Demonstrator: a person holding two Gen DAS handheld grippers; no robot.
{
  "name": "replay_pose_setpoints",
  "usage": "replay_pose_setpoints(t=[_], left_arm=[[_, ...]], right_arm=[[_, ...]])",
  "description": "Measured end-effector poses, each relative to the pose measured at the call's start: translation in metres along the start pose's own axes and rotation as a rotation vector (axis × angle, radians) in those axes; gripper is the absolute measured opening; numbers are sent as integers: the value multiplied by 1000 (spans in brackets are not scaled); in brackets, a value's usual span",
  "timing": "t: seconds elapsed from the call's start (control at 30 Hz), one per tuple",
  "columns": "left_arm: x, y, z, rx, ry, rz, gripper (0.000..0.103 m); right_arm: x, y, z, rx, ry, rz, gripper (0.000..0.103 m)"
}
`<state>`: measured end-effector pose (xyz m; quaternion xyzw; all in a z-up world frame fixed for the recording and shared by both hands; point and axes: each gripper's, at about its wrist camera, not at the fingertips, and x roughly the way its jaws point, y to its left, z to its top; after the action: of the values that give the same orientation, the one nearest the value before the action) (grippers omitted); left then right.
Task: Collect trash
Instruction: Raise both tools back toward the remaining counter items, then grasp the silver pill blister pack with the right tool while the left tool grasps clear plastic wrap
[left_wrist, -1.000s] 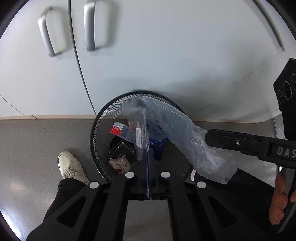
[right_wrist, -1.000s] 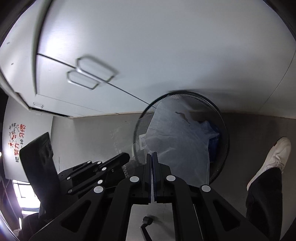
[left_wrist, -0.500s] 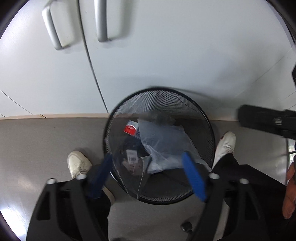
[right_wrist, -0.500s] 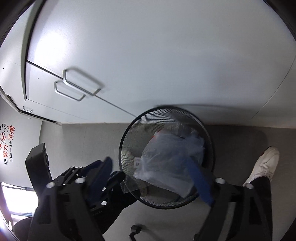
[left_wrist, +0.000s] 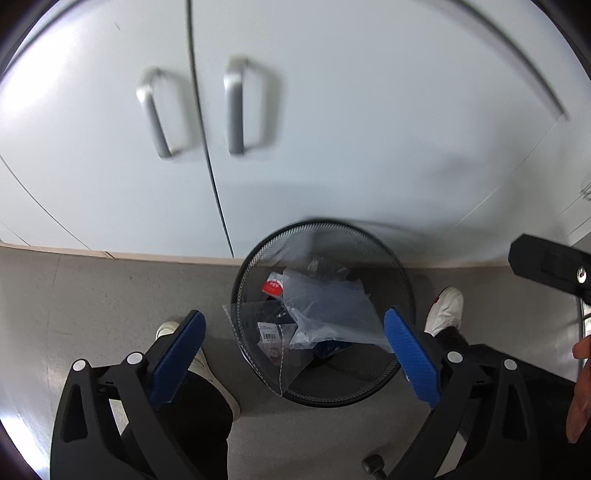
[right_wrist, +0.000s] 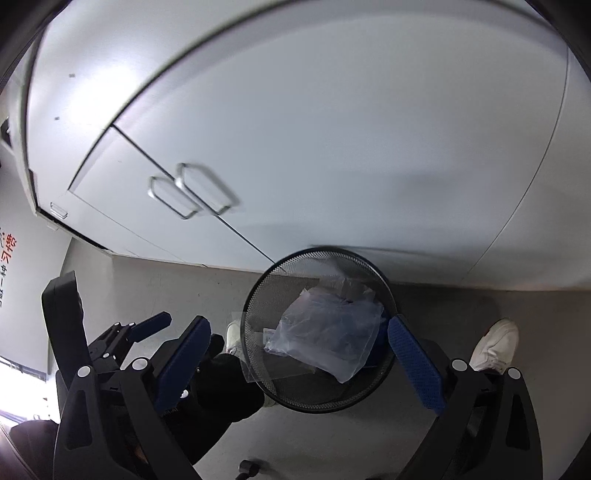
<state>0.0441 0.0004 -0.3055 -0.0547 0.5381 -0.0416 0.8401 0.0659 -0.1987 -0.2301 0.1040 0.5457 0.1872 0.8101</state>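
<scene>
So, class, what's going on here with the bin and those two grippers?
A person is collecting trash with a gripper in each hand. The clear plastic bag lies in the black mesh bin beside the grey cabinet, one corner drooping over the rim. The left gripper and right gripper hang above the bin, jaws opening wide with nothing between them.

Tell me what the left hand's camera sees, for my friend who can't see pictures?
A round black mesh trash bin stands on a grey floor against pale cabinet doors, with clear plastic bags and other trash inside. The left gripper hangs above it, its blue-padded jaws opening with nothing between them. A person's white shoes stand on either side of the bin.
</scene>
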Motion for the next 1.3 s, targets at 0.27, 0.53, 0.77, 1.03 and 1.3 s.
replay_pose_setpoints(t=[0.27,0.53,0.77,1.03,1.3], left_arm=[[-104,3,11,-19,-185,0,98],[-229,-4,40,-8,-407,26,98],[-306,-19,88,47,-541,13,99],[-332,-32,157,78,-600,0,99],[-333,-45,229,151,-637,41,99]], right_arm=[[-96,34,-1,-83,-172,10,99],[-203,65,19,-141,-348,91,99],[-285,90,59,-215,-470,115,99],[-318,83,128,-201,-538,121,99],[-313,61,206,-121,-532,64,99]])
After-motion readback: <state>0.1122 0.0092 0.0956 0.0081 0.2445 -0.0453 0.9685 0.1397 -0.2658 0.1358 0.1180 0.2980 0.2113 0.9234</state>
